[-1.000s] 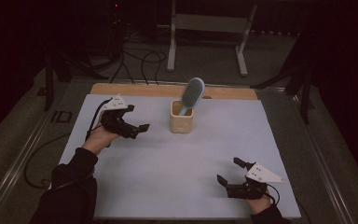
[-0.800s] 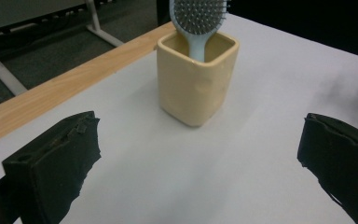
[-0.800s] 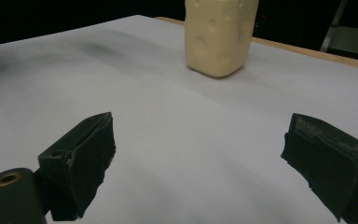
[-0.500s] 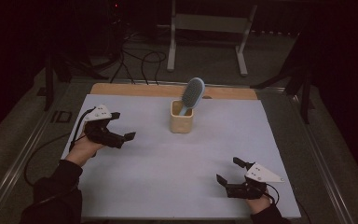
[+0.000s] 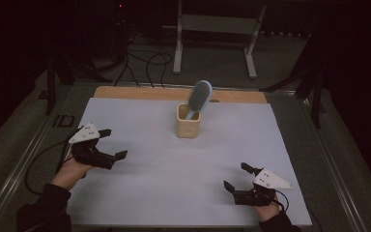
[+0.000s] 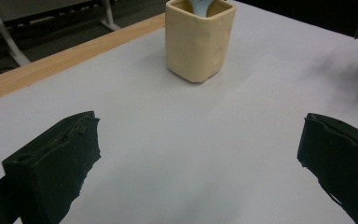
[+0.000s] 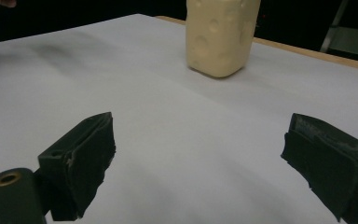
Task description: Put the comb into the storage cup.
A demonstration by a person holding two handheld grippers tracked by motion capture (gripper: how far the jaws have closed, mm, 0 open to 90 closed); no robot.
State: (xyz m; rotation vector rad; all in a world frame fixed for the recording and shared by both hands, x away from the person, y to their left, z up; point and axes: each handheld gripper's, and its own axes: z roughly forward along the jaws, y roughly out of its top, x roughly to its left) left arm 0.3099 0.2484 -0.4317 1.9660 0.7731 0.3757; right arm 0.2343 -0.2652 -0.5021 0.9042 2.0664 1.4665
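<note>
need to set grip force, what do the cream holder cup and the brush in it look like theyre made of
Holder cup: likely glazed ceramic or moulded plastic; cream, thick rounded rim, shallow dimples with a soft sheen. Which of the two, the look leaves open.
Hairbrush: probably plastic; smooth, pale blue oval head and handle, matte in this dim light. Its bristles are too small to judge.

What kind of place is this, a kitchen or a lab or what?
Likely a lab or recording workspace: a white-covered table in a dark room, loose cables on the floor behind it, and a metal stand.
</note>
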